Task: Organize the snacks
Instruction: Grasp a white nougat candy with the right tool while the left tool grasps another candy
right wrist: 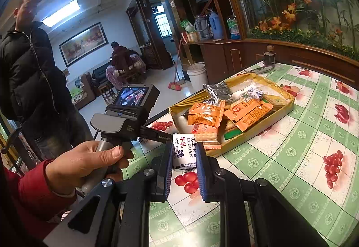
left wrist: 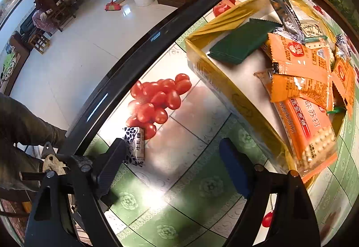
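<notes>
Mostly done I'd say: the shallow yellow cardboard tray (right wrist: 289, 102) already holds a heap of orange cracker packets (right wrist: 207, 114). The right gripper (right wrist: 184, 158) pinches one white-and-blue nougat candy (right wrist: 184, 152) (not binned yet). Another similar candy (left wrist: 135, 146) sits on the table by the left gripper (left wrist: 175, 157), whose jaws hang wide and empty.

I see a small white nougat candy (right wrist: 184, 152) with dark blue speckles and red characters, standing upright and pinched at its sides, raised above the table just short of the yellow cardboard tray (right wrist: 283, 108). A second nougat candy (left wrist: 135, 146) of the same wrapping lies flat near the table's edge. In the tray, orange cracker packets (left wrist: 298, 63) are heaped overlapping, a dark green packet (left wrist: 241, 44) lies flat on its floor, and a silver packet (left wrist: 283, 11) leans over them.
</notes>
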`<state>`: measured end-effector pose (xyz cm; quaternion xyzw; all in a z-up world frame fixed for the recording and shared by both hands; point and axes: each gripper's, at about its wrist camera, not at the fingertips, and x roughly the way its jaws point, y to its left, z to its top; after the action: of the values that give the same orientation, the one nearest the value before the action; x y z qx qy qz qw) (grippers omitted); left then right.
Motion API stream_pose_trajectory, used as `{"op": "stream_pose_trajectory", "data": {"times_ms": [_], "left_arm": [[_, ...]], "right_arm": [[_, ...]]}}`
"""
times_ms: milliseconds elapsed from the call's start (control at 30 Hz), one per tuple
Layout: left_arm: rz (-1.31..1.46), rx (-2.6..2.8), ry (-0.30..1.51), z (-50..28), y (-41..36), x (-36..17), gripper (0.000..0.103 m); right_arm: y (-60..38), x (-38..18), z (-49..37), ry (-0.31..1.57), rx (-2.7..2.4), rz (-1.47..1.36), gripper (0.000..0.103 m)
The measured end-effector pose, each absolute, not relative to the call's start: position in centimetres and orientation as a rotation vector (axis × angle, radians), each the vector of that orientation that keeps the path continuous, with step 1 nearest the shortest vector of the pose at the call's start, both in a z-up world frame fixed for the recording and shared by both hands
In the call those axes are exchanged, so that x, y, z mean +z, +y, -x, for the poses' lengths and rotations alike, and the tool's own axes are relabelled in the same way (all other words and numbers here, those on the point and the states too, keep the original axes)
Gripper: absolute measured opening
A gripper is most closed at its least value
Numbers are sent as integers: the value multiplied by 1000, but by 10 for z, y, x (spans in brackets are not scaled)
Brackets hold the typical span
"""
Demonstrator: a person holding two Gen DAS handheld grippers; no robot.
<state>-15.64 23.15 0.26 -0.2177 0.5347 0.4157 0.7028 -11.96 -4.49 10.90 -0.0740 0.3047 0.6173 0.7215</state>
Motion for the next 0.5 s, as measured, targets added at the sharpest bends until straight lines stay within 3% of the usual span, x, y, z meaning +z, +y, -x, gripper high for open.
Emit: {"op": "stream_pose_trajectory", "data": {"times_ms": [267, 500], "left_arm": [[304, 856, 1153, 143, 175, 20, 84], [309, 901, 1178, 156, 188, 8, 84]], "right_arm": [[-66, 116, 121, 660, 1331, 136, 19], [-76, 118, 121, 658, 1317, 122, 19]]}}
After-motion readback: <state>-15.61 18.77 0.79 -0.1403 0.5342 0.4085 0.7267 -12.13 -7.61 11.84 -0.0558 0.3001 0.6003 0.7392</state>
